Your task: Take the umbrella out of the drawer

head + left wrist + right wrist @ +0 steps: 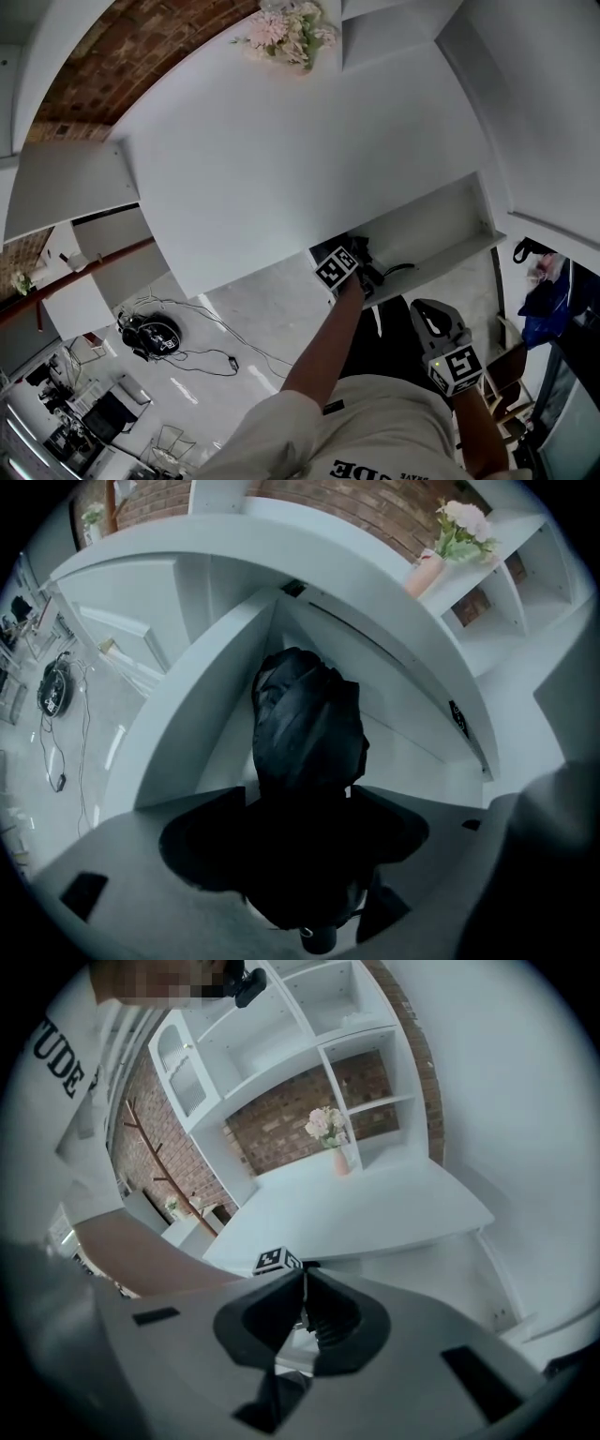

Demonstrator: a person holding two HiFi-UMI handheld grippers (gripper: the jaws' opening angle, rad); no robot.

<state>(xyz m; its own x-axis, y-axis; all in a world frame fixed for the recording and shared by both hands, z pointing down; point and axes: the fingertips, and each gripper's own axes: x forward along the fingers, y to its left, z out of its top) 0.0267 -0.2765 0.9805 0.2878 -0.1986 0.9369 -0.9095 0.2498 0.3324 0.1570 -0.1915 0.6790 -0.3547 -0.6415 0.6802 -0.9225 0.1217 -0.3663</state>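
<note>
**Left gripper down in the open drawer, astride the umbrella**

The drawer (441,230) under the white desk top (281,159) stands pulled out. In it lies a black folded umbrella (305,719), its fabric bunched, running lengthwise toward the drawer's far corner. It is the only thing visible in the drawer.

The left gripper (300,803) points steeply down into the drawer. Its jaws are spread wide, one on each side of the umbrella's near end. The black parts blend together there, so I cannot tell whether the pads touch the fabric.

The right gripper (302,1288) is held back beside the person's body, well apart from the drawer. Its jaw tips meet, with nothing between them.

At the desk top's far edge stands a pink vase (424,574) holding pale pink flowers (286,33).
</note>
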